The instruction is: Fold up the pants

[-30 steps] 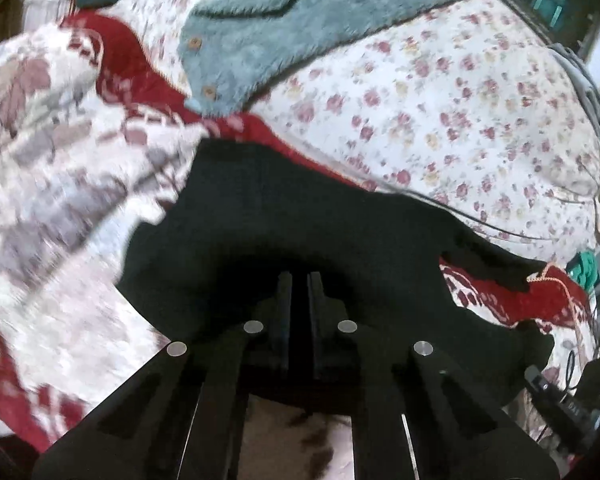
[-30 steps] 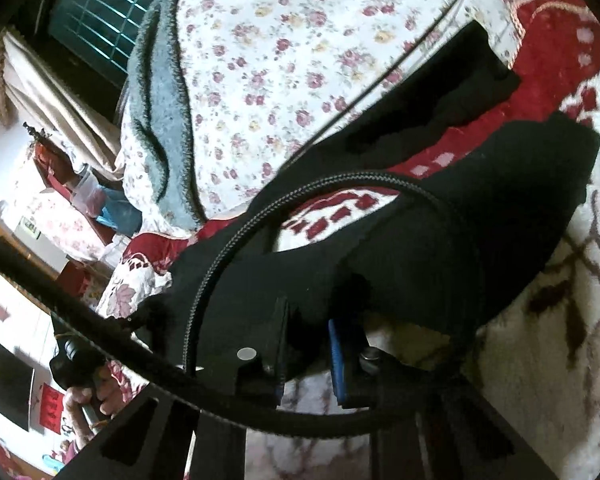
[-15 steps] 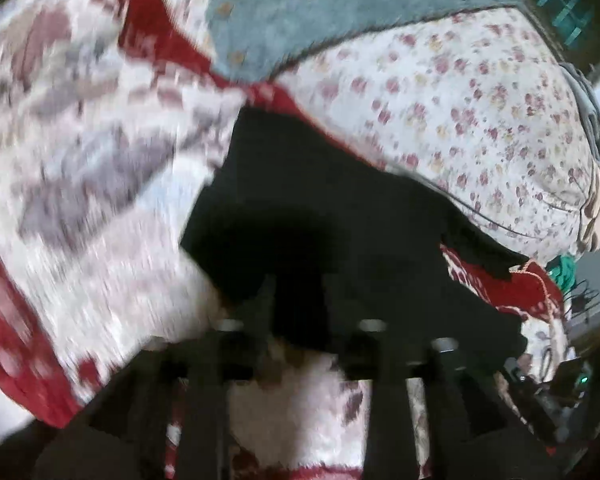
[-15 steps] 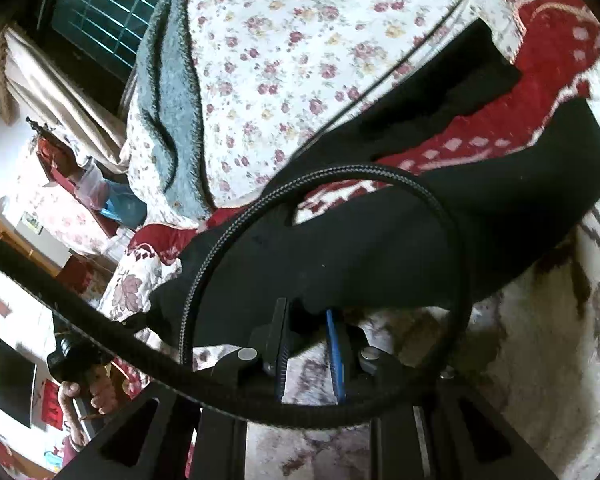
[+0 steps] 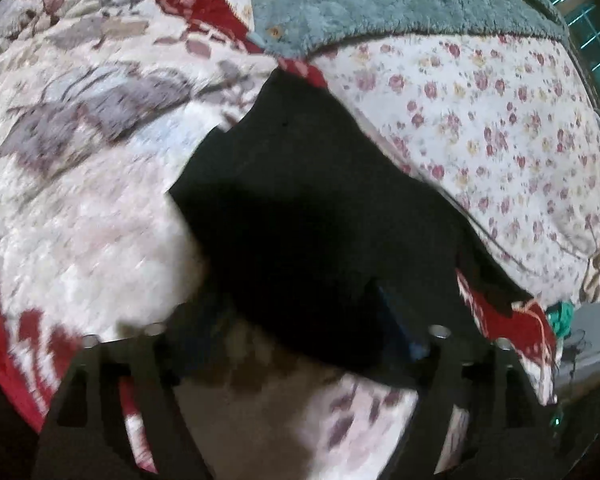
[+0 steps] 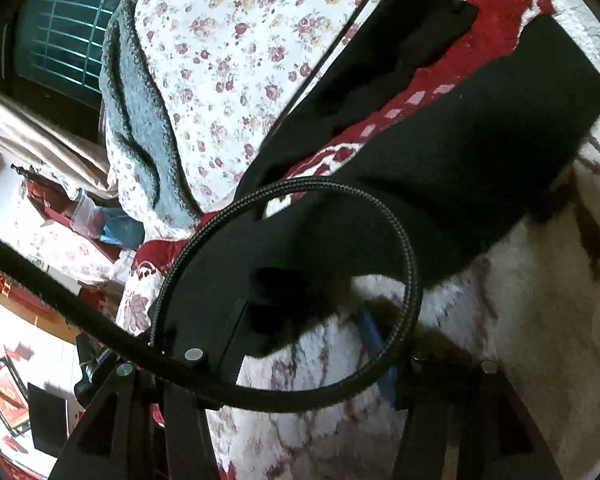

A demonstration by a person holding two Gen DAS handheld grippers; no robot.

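Observation:
The black pants (image 5: 316,216) lie on a red and white patterned bedspread (image 5: 80,208). In the left wrist view my left gripper (image 5: 300,320) is open, its jaws spread wide around the pants' near edge, which lies slack between them. In the right wrist view the pants (image 6: 440,168) stretch away up to the right, one leg (image 6: 400,48) lying apart. My right gripper (image 6: 304,320) is open, with the pants' near corner lying between its jaws. A braided black cable (image 6: 292,392) loops across that view.
A floral quilt (image 5: 480,120) with a grey-green fleece garment (image 5: 380,4) lies just beyond the pants. The floral quilt (image 6: 240,60) fills the upper left of the right wrist view. The bed's edge and room clutter (image 6: 28,360) show at lower left there.
Both grippers were shut on the pants' near edge and have opened. The cloth has dropped flat onto the bedspread. The left view has swung and is blurred.

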